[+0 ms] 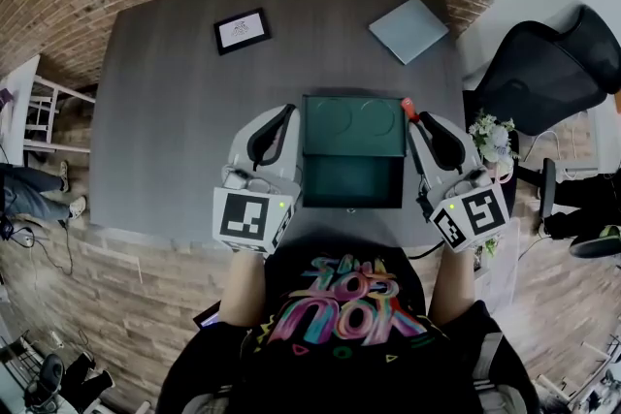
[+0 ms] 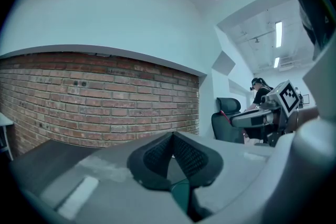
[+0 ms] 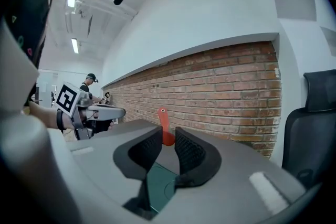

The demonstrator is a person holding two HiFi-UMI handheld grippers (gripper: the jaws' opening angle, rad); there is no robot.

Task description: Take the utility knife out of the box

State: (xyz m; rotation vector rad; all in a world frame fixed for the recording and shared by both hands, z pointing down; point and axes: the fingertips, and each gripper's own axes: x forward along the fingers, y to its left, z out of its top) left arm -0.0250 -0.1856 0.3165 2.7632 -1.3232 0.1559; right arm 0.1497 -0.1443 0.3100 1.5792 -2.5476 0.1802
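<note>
Printed T-shirt (image 1: 344, 305) at bottom of the head view, forearms reaching out to a grey table (image 1: 175, 111). Green box (image 1: 352, 201) sits open at the near edge, its lid (image 1: 352, 126) folded back flat. No contents visible in the tray. Left gripper (image 1: 285, 114) is just beside the lid's left edge. Right gripper (image 1: 417, 121) is at the lid's right corner with the red utility knife (image 1: 408, 108) at its tip, outside the tray.

Left gripper view: pads meet at the tips with nothing between them. Brick wall (image 2: 105, 107) ahead.

Right gripper view: jaws clamped on the knife's lower part. The rest stands above the pads, tilted a little left, with a hanging hole at the top. Blade not visible.

Handling, as judged: a light, stiff, smooth plastic body. A pinch near one end may let it swing or slip. Mid-body across the flat sides would hold steadier, away from the blade end.
</note>
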